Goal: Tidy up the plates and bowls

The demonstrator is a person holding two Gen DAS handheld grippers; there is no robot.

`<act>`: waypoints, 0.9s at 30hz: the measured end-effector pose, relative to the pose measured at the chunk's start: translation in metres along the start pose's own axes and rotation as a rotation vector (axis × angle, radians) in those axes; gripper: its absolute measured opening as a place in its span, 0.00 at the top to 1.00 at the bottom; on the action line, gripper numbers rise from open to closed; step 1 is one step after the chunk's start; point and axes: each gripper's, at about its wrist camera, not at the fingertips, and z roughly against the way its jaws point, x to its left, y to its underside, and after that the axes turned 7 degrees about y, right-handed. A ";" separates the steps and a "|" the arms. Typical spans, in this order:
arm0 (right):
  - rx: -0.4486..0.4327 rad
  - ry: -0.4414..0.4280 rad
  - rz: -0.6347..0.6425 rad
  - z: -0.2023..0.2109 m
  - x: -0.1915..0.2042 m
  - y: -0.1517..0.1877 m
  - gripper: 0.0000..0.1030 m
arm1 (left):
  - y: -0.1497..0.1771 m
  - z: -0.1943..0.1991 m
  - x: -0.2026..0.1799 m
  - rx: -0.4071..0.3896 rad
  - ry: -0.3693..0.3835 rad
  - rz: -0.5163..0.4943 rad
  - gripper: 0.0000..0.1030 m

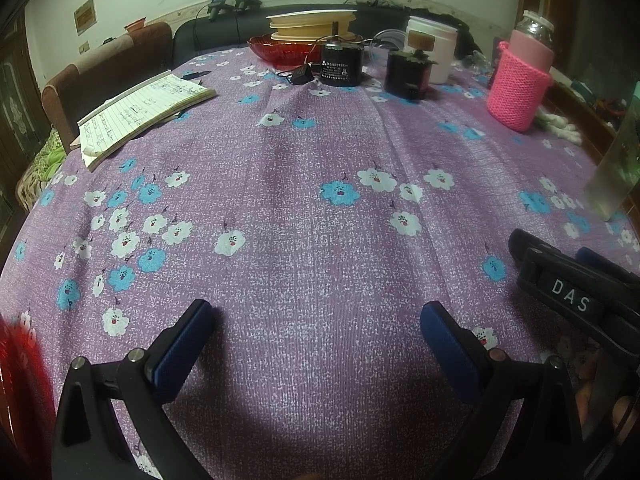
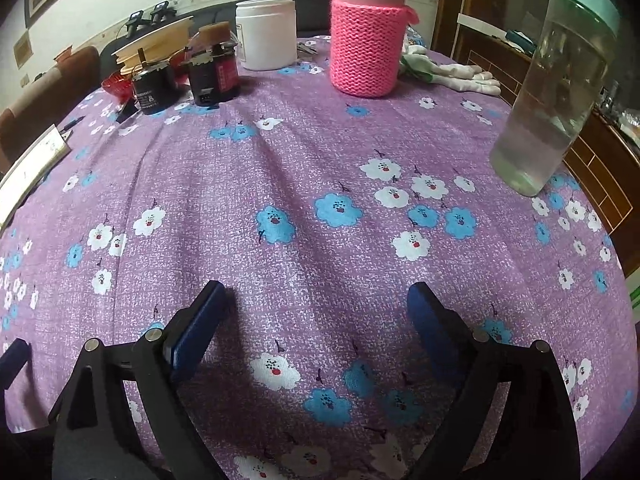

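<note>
A stack of cream plates (image 1: 312, 24) rests on a red glass bowl (image 1: 280, 50) at the far side of the table; both also show in the right wrist view as the cream plates (image 2: 154, 46) and the red bowl (image 2: 116, 82). A red blurred object (image 1: 20, 364) sits at the left edge of the left wrist view. My left gripper (image 1: 318, 314) is open and empty over the purple flowered tablecloth (image 1: 304, 240). My right gripper (image 2: 316, 294) is open and empty, and it shows at the right of the left wrist view (image 1: 560, 272).
A notebook (image 1: 140, 108) lies at the far left. Two black motors (image 1: 340, 64), a white jar (image 1: 430, 46), a pink knitted bottle (image 2: 366, 36), a clear water bottle (image 2: 556, 92) and white gloves (image 2: 460, 76) stand toward the back and right. A sofa lies beyond.
</note>
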 end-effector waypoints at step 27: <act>-0.430 -0.642 0.050 0.182 0.073 0.036 0.10 | 0.028 0.214 0.083 -0.393 -0.303 0.038 0.00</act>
